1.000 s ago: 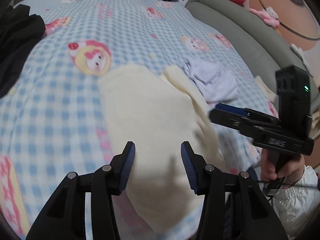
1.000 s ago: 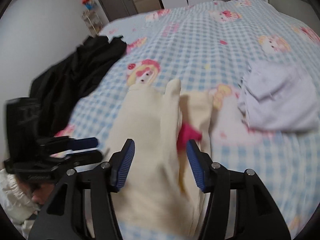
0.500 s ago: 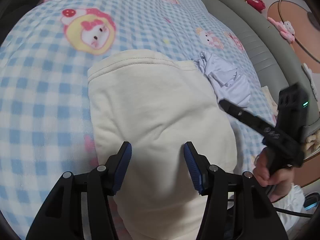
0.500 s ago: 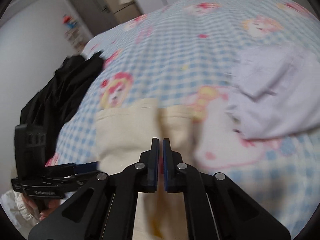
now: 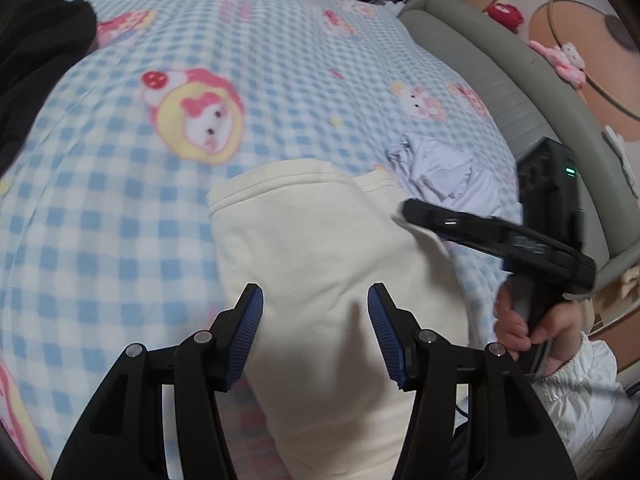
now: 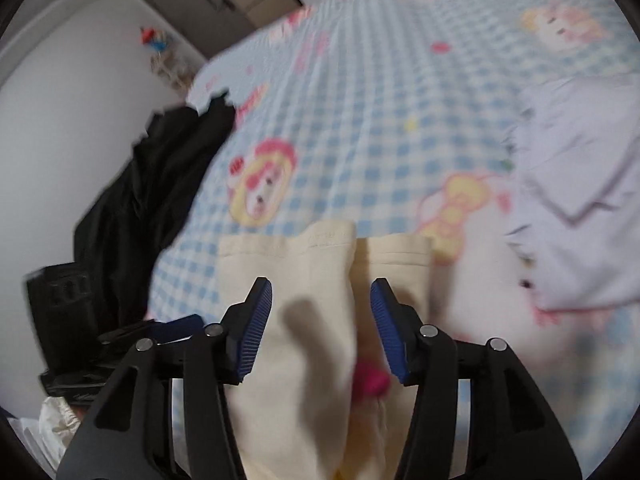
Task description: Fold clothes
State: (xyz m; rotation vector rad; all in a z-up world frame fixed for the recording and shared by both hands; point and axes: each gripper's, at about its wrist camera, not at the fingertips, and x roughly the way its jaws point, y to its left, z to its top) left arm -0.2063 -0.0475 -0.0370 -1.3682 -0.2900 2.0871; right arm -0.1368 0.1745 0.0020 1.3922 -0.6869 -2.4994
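Observation:
A cream garment [image 5: 320, 248] lies folded lengthwise on the blue checked bedspread [image 5: 120, 208]. My left gripper [image 5: 316, 332] hovers open over its near half, nothing between the fingers. In the left wrist view the right gripper [image 5: 480, 232] reaches in from the right over the garment's edge, held by a hand [image 5: 528, 332]. In the right wrist view my right gripper [image 6: 322, 330] is open above the cream garment [image 6: 296, 280], where one folded layer overlaps another. A small pink patch [image 6: 370, 380] shows between the layers. The left gripper [image 6: 120, 340] sits at the lower left.
A crumpled lavender garment [image 5: 448, 172] lies just right of the cream one, also the lavender garment [image 6: 580, 200]. A black garment [image 6: 148, 200] is heaped at the bed's left edge. A grey padded headboard [image 5: 500, 92] borders the right side.
The right gripper, shut over the cream fold half a second ago, has opened and drawn back. The raised cream flap now lies flat. The left gripper stayed open.

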